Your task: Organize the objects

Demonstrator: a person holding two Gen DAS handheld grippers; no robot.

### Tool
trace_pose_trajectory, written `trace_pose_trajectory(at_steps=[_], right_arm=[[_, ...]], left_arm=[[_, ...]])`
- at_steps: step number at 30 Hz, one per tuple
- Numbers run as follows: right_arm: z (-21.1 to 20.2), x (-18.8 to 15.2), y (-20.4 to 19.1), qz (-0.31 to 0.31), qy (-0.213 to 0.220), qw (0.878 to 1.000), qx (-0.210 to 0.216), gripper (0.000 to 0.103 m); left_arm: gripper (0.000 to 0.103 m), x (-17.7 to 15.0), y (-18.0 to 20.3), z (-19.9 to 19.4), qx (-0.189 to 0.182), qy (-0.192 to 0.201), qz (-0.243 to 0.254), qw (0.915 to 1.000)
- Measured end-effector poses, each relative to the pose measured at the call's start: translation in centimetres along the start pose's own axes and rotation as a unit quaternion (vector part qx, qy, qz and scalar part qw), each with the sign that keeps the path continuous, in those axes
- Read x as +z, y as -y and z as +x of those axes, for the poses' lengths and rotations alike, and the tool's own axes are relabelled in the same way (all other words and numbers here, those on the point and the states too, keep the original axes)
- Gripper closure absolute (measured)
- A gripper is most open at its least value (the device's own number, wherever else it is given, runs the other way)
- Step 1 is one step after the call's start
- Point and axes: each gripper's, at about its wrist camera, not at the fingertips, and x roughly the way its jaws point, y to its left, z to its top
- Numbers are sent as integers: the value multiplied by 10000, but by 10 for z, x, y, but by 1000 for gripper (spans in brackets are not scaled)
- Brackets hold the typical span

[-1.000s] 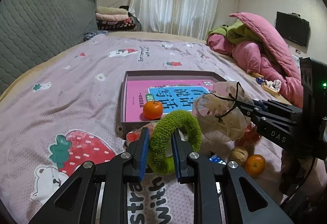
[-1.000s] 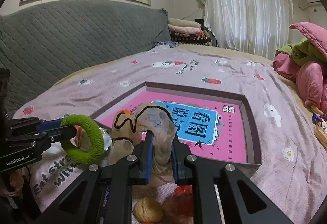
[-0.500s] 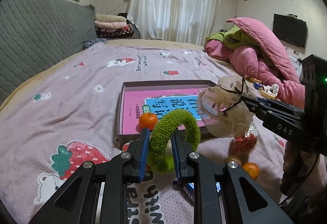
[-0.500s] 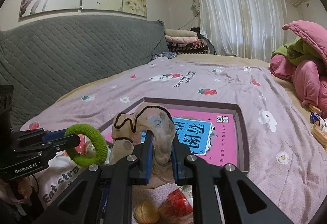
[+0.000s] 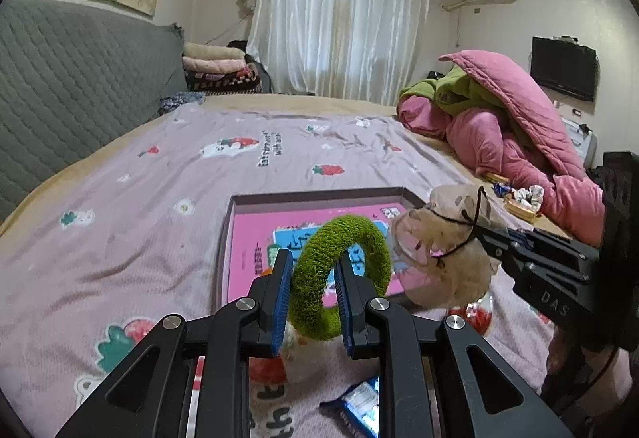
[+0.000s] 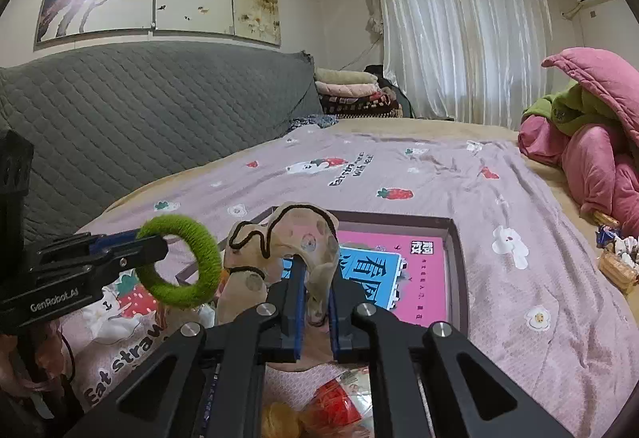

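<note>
Left hand-held gripper [image 5: 309, 304] clenched on a fuzzy green ring [image 5: 339, 278], which stands upright between the blue pads and is lifted above the bed [image 5: 120, 238]; the same ring [image 6: 179, 262] appears at left in the right wrist view, held clear of the bedspread. Right hand-held gripper [image 6: 315, 304] clenched on a beige patterned fabric pouch [image 6: 295, 242] trimmed with a black cord; in the left wrist view this pouch [image 5: 439, 258] hangs at the tip of the right tool, just beside the green ring and apart from it. Beyond both held items, a shallow box [image 6: 459, 270] with dark walls lies on the bed, and a pink book with a blue title panel [image 6: 403, 270] lies flat inside it. An orange object is partly visible behind the left finger in the left wrist view. Below the grippers, on the bedspread: a red-and-clear snack packet [image 6: 335, 406], a rounded yellowish object [image 6: 279, 420] and a blue wrapper [image 5: 359, 406]. A pink and green quilt pile [image 5: 511, 126] sits at the far right of the bed.
</note>
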Motion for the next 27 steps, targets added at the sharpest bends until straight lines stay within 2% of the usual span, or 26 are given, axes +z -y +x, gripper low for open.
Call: trace_pose_trajectory(at_steps=[27], right_arm=[[-9,24,22,218,398,9987,-210,94]], left_arm=[[81,43,3,25,-174,256,21,9995]])
